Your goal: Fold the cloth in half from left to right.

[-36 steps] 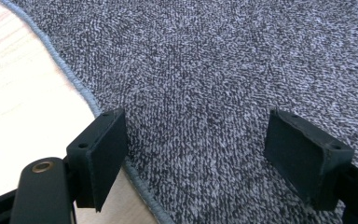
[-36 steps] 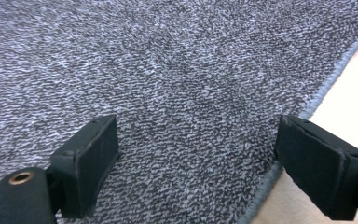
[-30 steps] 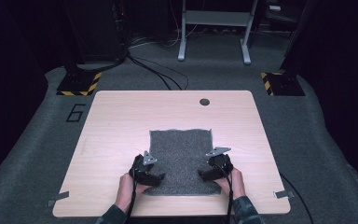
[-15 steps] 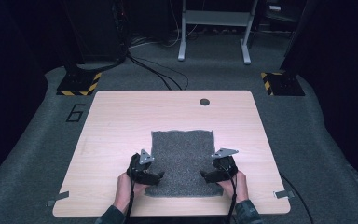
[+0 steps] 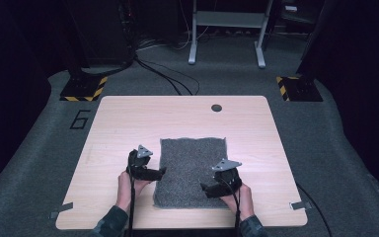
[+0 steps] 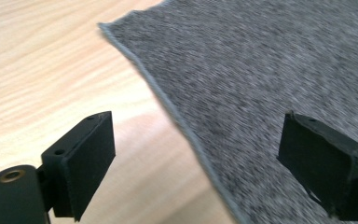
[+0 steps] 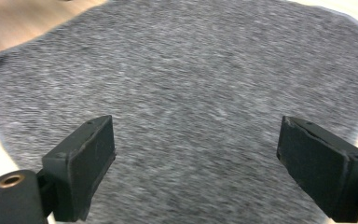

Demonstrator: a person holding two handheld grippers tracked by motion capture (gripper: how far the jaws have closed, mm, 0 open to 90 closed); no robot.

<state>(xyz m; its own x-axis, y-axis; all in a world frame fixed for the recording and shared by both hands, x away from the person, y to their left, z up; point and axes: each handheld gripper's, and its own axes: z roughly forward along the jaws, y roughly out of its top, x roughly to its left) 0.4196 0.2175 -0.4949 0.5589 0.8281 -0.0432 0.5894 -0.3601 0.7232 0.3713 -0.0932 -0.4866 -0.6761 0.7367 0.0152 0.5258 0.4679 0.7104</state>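
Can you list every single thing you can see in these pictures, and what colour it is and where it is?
grey cloth: one, speckled grey, flat on the table's near middle.
table: one, light wood, centre.
round hole cap: one, dark, far side of the table.
striped floor plates: two, black and yellow, beyond the far corners.
metal stand: one, grey, on the floor behind.
left gripper: one, black, open over the cloth's edge.
right gripper: one, black, open above the cloth.
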